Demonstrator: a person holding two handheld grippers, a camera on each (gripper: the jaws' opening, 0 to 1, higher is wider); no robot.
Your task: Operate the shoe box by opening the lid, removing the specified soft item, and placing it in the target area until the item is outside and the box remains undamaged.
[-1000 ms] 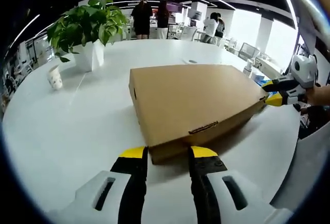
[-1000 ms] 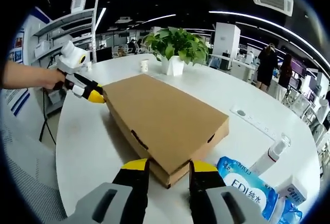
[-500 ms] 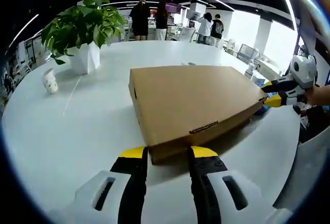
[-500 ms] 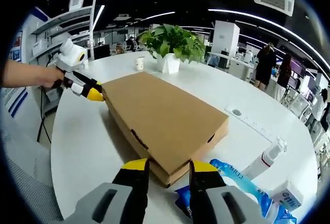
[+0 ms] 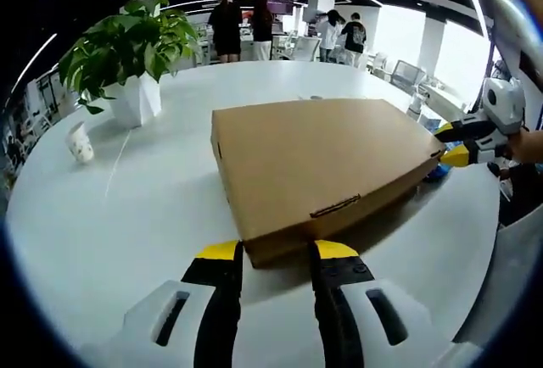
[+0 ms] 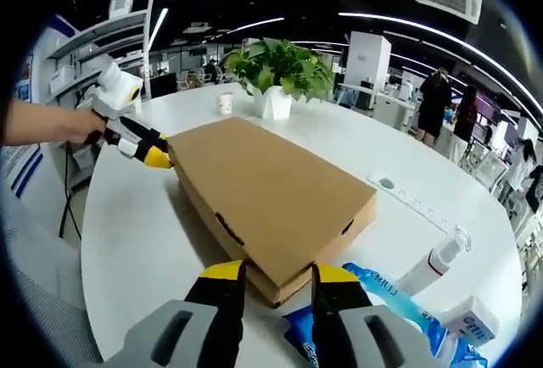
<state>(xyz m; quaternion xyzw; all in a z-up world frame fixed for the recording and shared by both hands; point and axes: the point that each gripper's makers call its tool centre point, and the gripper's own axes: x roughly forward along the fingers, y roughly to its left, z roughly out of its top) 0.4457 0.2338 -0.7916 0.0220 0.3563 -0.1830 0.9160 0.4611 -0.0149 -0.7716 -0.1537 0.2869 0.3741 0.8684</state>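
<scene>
Cardboard shoe box (image 5: 318,167) is lying flat and closed at the centre of the white round table (image 5: 110,224) in the left gripper view. Going left to right there: a paper cup (image 5: 80,142) is sitting at 9 o'clock, a potted plant (image 5: 131,50) is standing at 10 o'clock, the box is occupying the middle, and the right gripper (image 5: 454,149) is reaching in at 3 o'clock, its yellow tips touching the box's far corner. At 6 o'clock I am holding the left gripper (image 5: 275,251) with its jaws spread, one tip on each side of the box's near corner, both touching the cardboard edge. People are standing in the background at 12 o'clock.

In the right gripper view, left to right: a hand (image 6: 64,124) is holding the left gripper (image 6: 155,157) at 9 o'clock against the box's (image 6: 271,198) far corner; the plant (image 6: 276,71) is standing at 12 o'clock; a blue wipes pack (image 6: 386,296) and a spray bottle (image 6: 433,264) are lying at 4 o'clock, just beside the box. The right gripper (image 6: 275,272) at 6 o'clock is likewise spread, straddling the near corner. The lid is staying shut; I cannot see the soft item.
</scene>
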